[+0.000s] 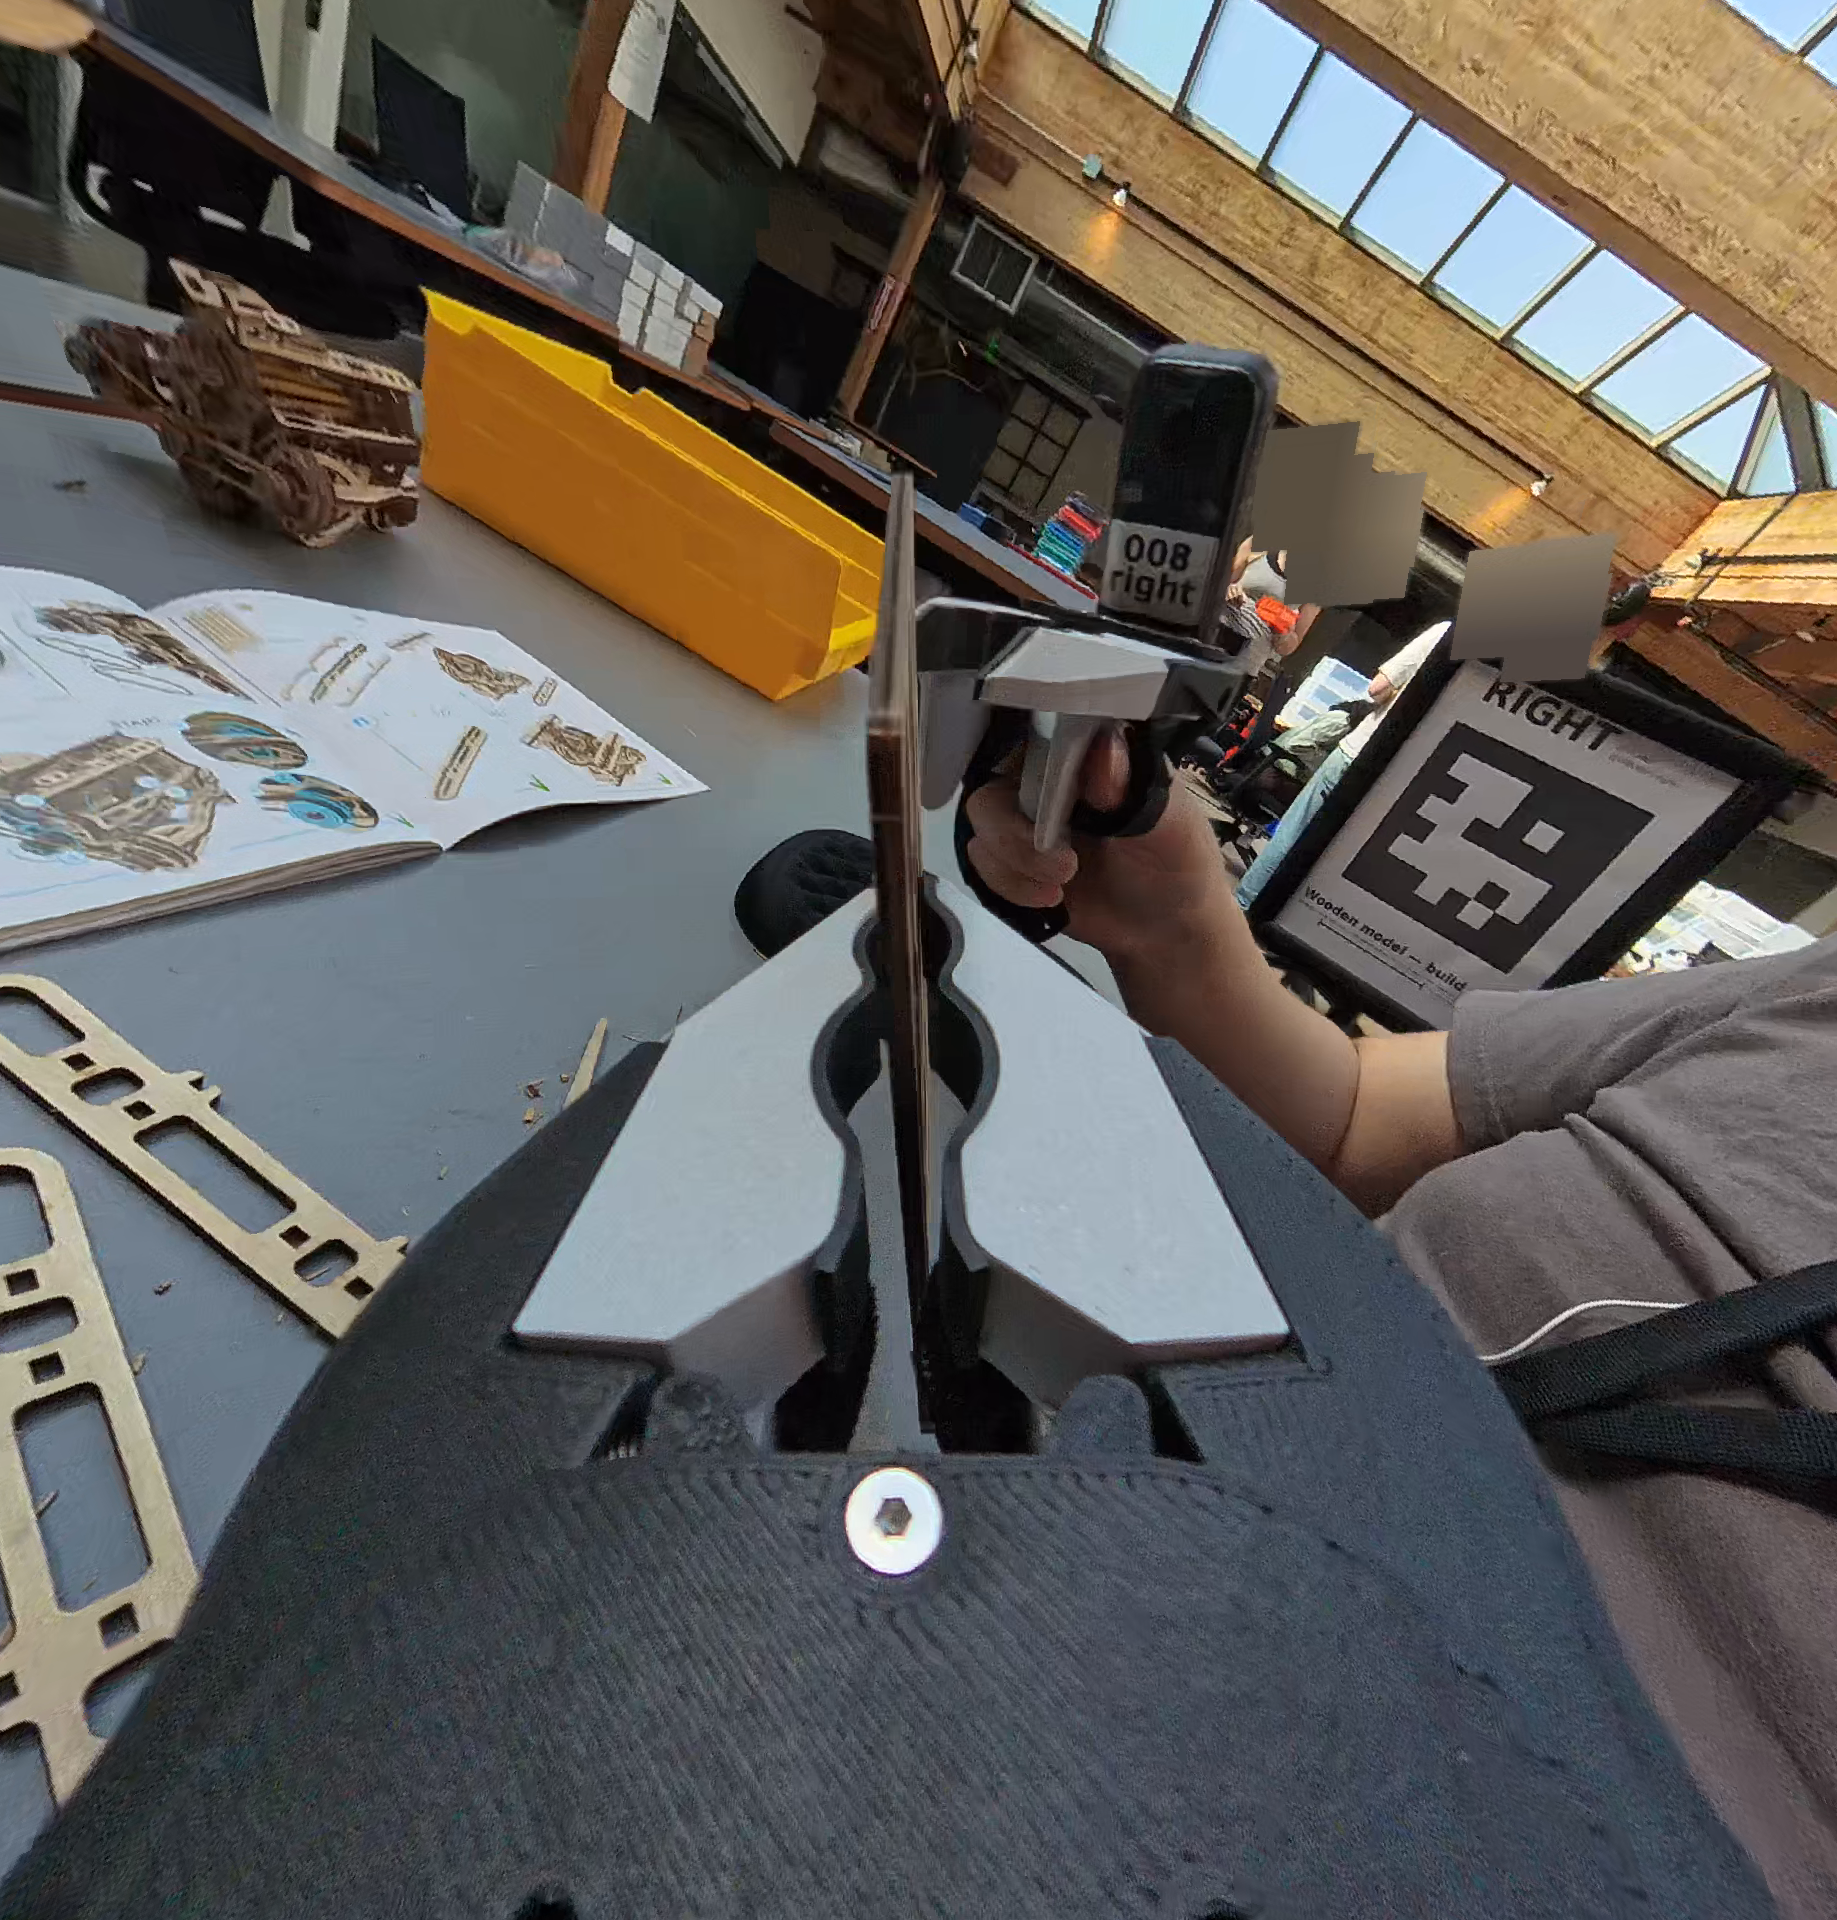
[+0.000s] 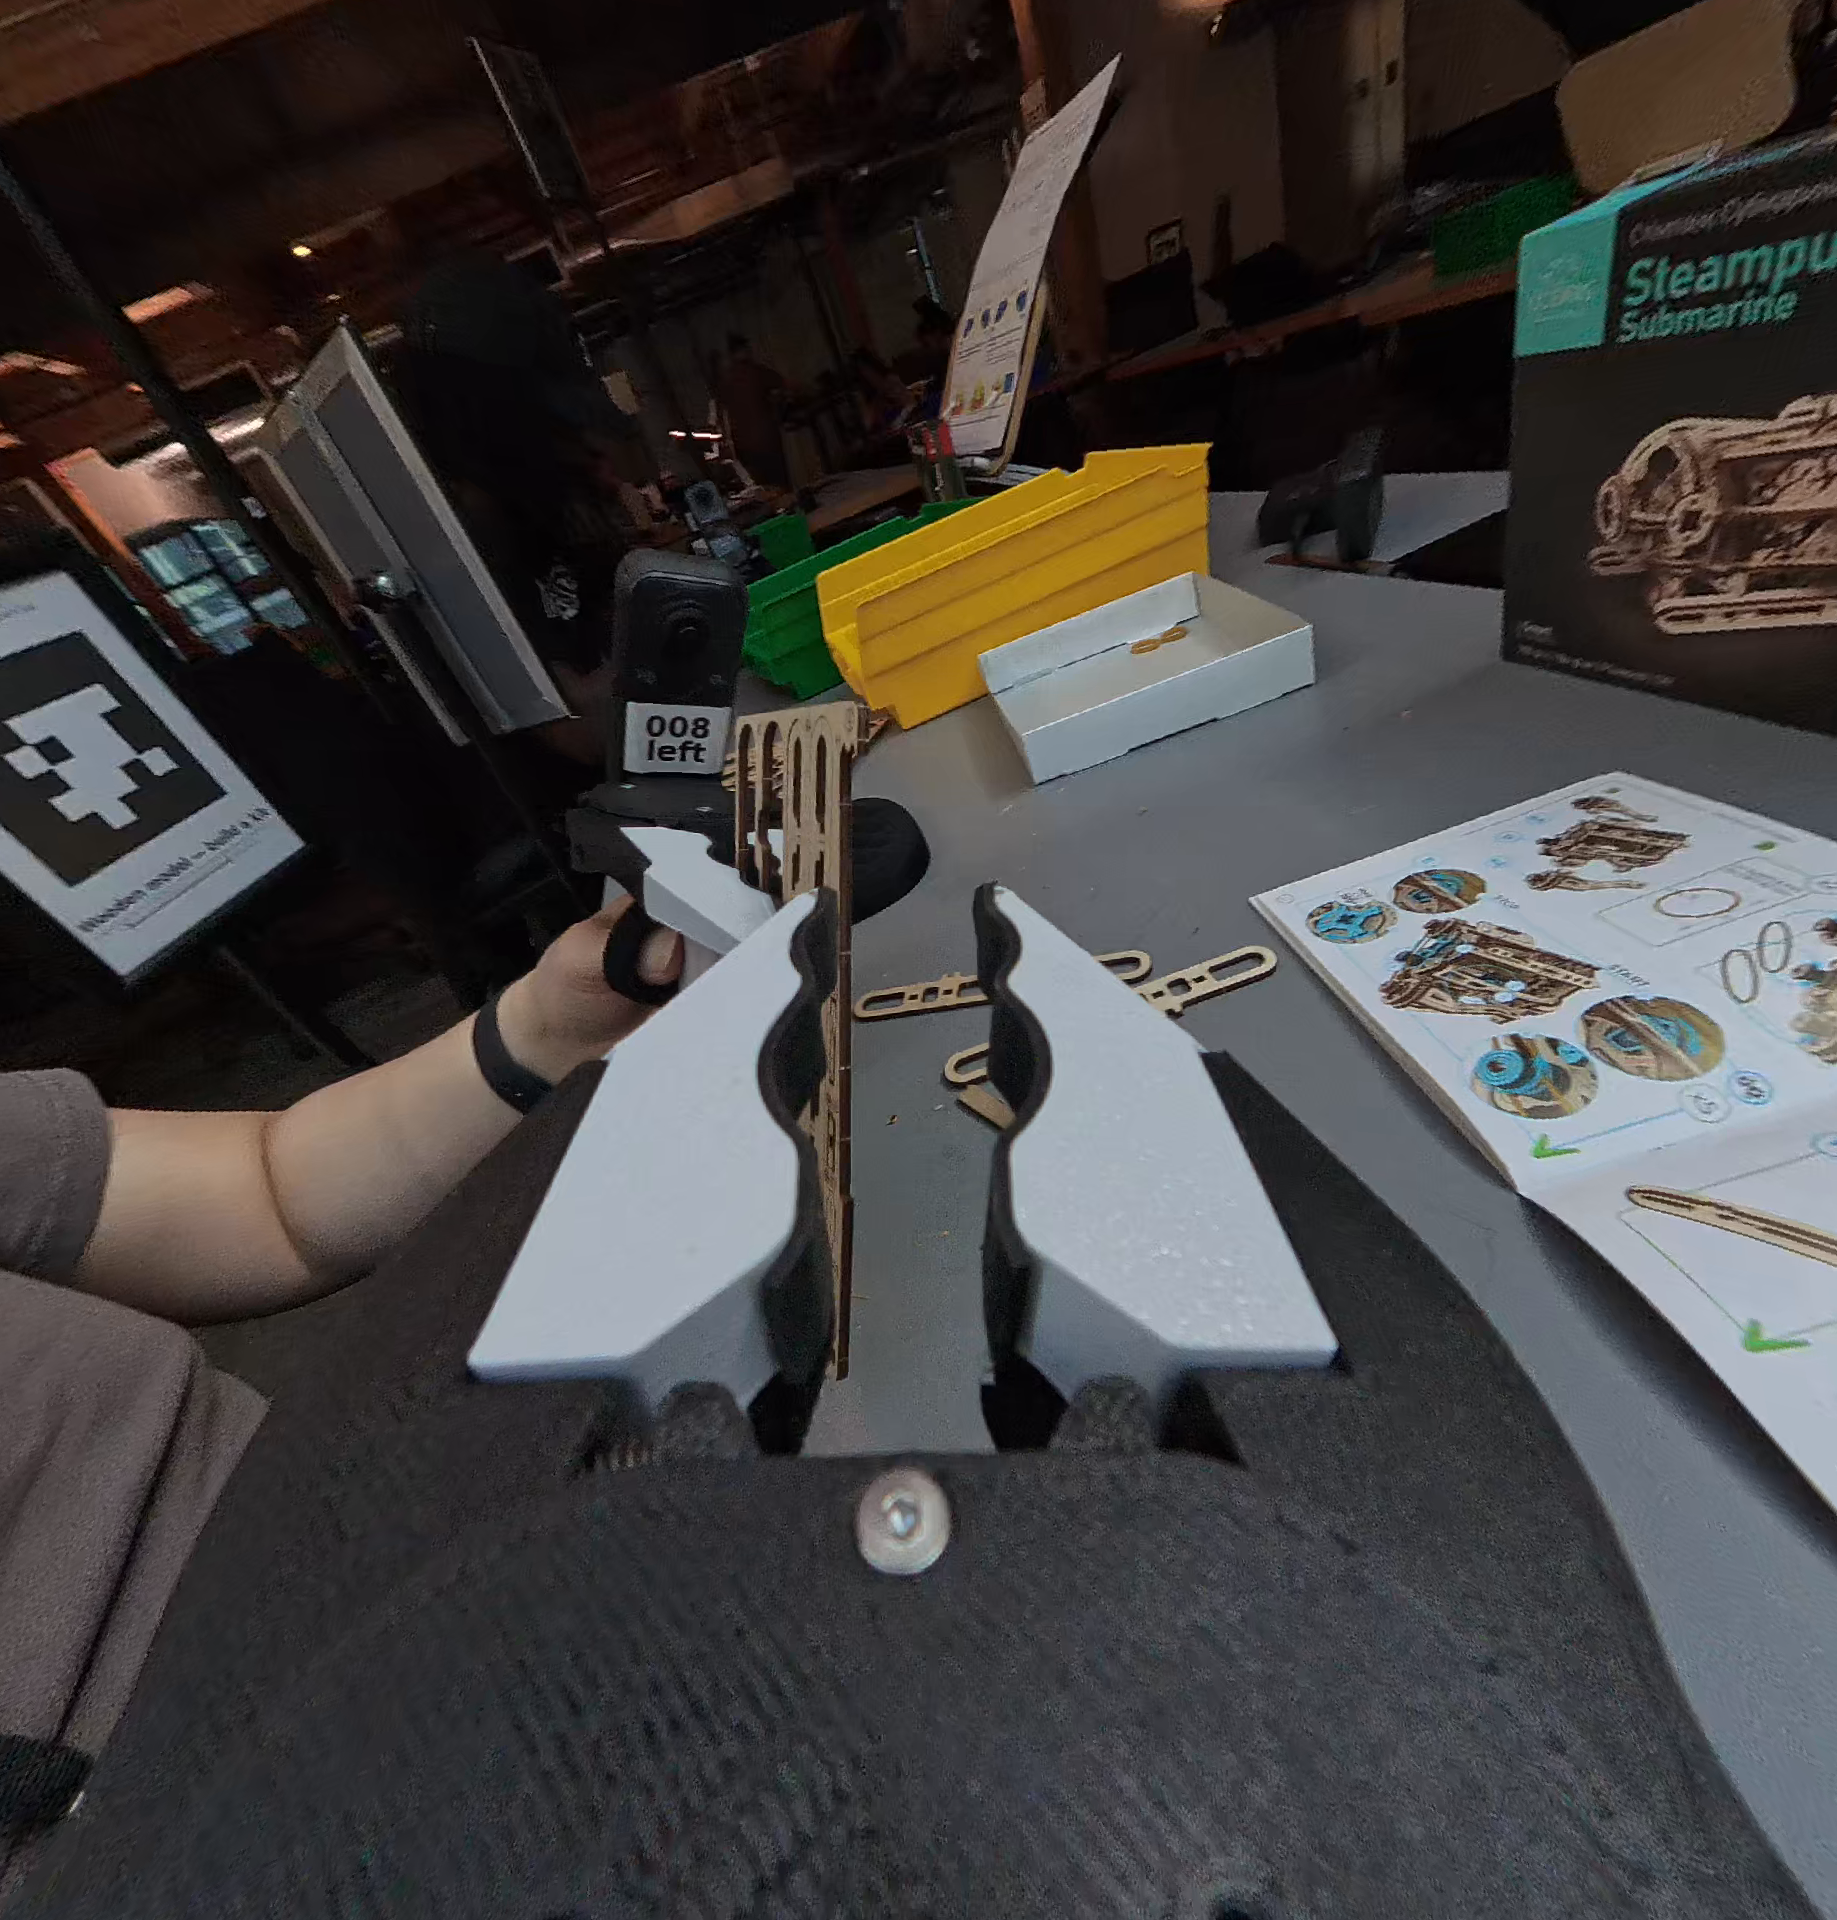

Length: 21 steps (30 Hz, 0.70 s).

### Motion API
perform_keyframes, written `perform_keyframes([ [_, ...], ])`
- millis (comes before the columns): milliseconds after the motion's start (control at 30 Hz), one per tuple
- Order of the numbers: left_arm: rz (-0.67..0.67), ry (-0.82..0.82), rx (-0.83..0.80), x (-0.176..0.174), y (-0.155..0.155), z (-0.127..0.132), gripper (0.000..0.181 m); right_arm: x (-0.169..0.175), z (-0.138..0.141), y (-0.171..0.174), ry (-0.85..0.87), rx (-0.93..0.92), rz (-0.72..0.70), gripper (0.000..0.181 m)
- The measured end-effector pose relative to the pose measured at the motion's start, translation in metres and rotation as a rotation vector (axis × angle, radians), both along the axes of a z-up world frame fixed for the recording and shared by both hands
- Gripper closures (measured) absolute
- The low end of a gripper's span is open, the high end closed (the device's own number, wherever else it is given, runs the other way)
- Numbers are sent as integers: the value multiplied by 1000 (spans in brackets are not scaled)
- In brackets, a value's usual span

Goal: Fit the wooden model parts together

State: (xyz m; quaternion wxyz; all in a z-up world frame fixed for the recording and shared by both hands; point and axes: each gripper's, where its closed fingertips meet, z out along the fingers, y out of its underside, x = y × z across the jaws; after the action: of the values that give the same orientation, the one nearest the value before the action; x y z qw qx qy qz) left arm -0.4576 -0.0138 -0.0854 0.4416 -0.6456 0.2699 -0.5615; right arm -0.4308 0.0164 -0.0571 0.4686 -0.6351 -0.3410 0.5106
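My left gripper (image 1: 906, 925) is shut on a thin wooden parts sheet (image 1: 898, 675), seen edge-on and held upright above the grey table (image 1: 478, 987). In the right wrist view the same sheet (image 2: 800, 769), with slotted cut-outs, stands between my right gripper's (image 2: 901, 904) open fingers, against the left pad. The left gripper (image 2: 706, 883) holds the sheet's far side. The right gripper (image 1: 997, 665) shows beside the sheet's upper part. Two loose slotted wooden strips (image 1: 176, 1143) (image 1: 52, 1455) lie flat on the table, also in the right wrist view (image 2: 1205, 971).
An open instruction booklet (image 1: 270, 727) (image 2: 1620, 987) lies on the table. A finished wooden model (image 1: 259, 416), a yellow bin (image 1: 623, 488) (image 2: 1018, 561), a green bin (image 2: 789, 613), a white tray (image 2: 1153, 675) and the kit box (image 2: 1703, 416) stand farther back. A framed marker sign (image 1: 1496, 831) stands beside the table. The tips of one gripper are about 5 cm away from the tips of the other. Both grippers' tips are roughly 35 cm from the finished wooden model (image 1: 259, 416).
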Motion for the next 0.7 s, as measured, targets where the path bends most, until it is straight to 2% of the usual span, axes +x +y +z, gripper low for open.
perform_keyframes([
  [67,88,-2,98,-2,-2,15,181,0,10,-17,-61,83,-69,163],
  [167,267,156,303,-5,3,23,181,-10,27,-49,-38,-16,40,154],
  [267,529,377,515,-12,15,30,181,-10,33,-51,-76,-114,72,145],
  [333,684,543,682,-12,18,35,181,-15,44,-57,-20,-248,151,139],
  [367,743,629,767,-9,18,37,181,-15,53,-59,46,-332,203,134],
  [433,835,793,945,-1,15,41,181,-10,51,-51,57,-500,232,125],
  [533,942,973,1155,12,11,44,181,2,41,-35,4,-609,165,124],
  [567,951,1019,1179,18,13,40,181,4,37,-36,-36,-629,166,133],
  [600,951,1071,1173,21,17,34,181,7,36,-36,-61,-623,174,157],
  [633,942,1110,1161,25,21,27,180,11,32,-32,-85,-609,150,165],
  [667,931,1131,1150,28,23,21,171,16,25,-31,-127,-601,141,167],
  [700,903,1137,1133,32,24,15,153,21,17,-29,-165,-596,139,173],
])
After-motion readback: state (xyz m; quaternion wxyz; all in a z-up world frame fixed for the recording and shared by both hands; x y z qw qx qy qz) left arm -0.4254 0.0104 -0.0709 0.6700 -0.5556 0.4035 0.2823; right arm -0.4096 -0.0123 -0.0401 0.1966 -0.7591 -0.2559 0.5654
